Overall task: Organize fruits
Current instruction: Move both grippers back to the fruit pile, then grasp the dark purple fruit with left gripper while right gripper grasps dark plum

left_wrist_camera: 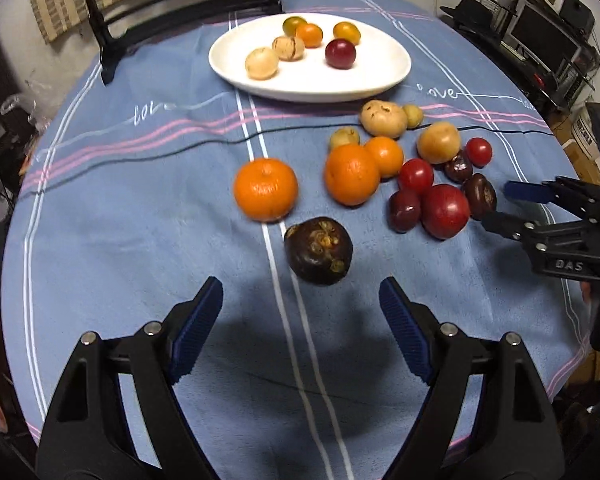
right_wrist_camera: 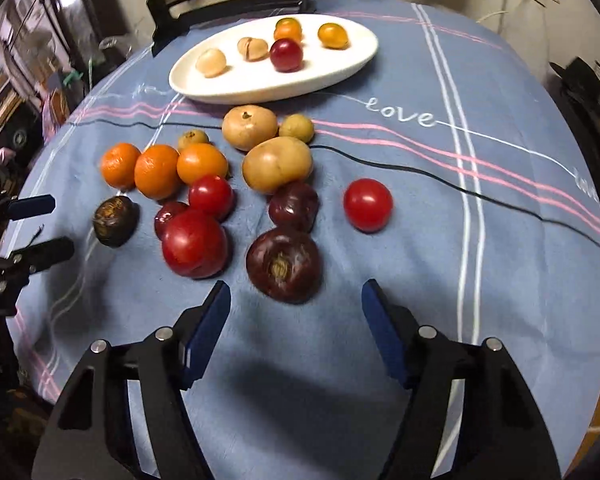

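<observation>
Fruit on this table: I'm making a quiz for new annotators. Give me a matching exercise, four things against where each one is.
Things:
1. white plate
2. dark purple fruit
3. lone red tomato
4. left gripper

Places:
A. apart from the pile, toward the "love" stitching
B. far side of the blue cloth, holding six small fruits
C. open, nothing between its pads
D. just ahead of the left gripper, near the white stripe

Pairs: 1-B, 2-D, 3-A, 4-C
</observation>
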{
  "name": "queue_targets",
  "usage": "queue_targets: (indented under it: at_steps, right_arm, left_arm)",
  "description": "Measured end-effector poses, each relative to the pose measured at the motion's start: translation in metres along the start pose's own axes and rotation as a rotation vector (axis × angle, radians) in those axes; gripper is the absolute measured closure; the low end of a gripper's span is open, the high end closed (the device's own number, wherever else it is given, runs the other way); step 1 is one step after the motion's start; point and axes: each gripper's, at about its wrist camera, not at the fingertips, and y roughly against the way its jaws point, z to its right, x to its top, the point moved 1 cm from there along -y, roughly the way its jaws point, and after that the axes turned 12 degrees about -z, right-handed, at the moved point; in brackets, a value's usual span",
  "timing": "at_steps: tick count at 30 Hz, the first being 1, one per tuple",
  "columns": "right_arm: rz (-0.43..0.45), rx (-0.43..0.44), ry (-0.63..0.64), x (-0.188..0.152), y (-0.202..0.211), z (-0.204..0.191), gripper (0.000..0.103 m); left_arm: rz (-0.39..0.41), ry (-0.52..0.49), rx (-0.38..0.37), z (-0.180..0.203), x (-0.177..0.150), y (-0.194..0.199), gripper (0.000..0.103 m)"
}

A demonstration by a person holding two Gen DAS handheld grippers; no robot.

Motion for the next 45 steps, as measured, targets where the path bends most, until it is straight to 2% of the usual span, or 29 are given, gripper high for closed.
queue_targets:
  at_steps: [1, 2, 3, 5, 8, 14, 15, 16, 17, 19, 27, 38, 45]
  right_arm:
    - [-0.005, -0.006, 0.011, 0.001, -0.004, 0.0, 0.04]
    - [-0.018, -0.019, 0.029, 0.005, -0.009, -0.002, 0.049]
    - [-0.034, -0.025, 0.047, 0.007, -0.013, -0.003, 0.05]
    - [-0.041, -0.028, 0.069, 0.009, -0.016, -0.004, 0.062]
    - [-0.035, 0.023, 0.047, 0.01, -0.007, 0.001, 0.062]
    - [-0.036, 0.046, 0.014, 0.002, 0.002, 0.007, 0.062]
    - [-0.037, 0.05, 0.008, 0.0, 0.003, 0.007, 0.062]
    - [-0.039, 0.056, 0.003, -0.001, 0.003, 0.008, 0.062]
    - [-0.041, 0.06, -0.003, -0.002, 0.003, 0.008, 0.062]
    - [-0.038, 0.062, -0.006, -0.003, 0.003, 0.006, 0.062]
    - [-0.038, 0.077, -0.008, -0.009, 0.006, 0.0, 0.062]
    - [-0.041, 0.131, -0.007, -0.023, 0.012, -0.019, 0.062]
    - [0.03, 0.173, 0.023, -0.02, 0.036, -0.041, 0.061]
  left_arm:
    - [-0.003, 0.008, -0.006, -0.002, 0.0, -0.003, 0.021]
    - [-0.01, 0.017, -0.013, -0.003, 0.001, -0.006, 0.021]
    - [-0.013, 0.026, -0.015, -0.004, 0.003, -0.009, 0.021]
    - [-0.022, 0.034, -0.019, -0.004, 0.007, -0.015, 0.021]
    - [-0.024, 0.043, -0.022, -0.001, 0.015, -0.021, 0.021]
    - [-0.029, 0.041, -0.007, 0.007, 0.031, -0.036, 0.022]
    - [-0.038, 0.042, -0.004, 0.007, 0.032, -0.039, 0.026]
    - [-0.044, 0.043, -0.004, 0.007, 0.033, -0.041, 0.04]
    - [-0.064, 0.045, -0.013, 0.007, 0.034, -0.046, 0.048]
    - [-0.064, 0.042, -0.018, 0.008, 0.034, -0.046, 0.056]
    - [-0.052, 0.029, -0.014, 0.007, 0.027, -0.037, 0.057]
    - [-0.016, -0.021, -0.022, 0.029, 0.022, -0.012, 0.057]
    - [0.046, -0.063, 0.012, 0.046, 0.031, 0.014, 0.057]
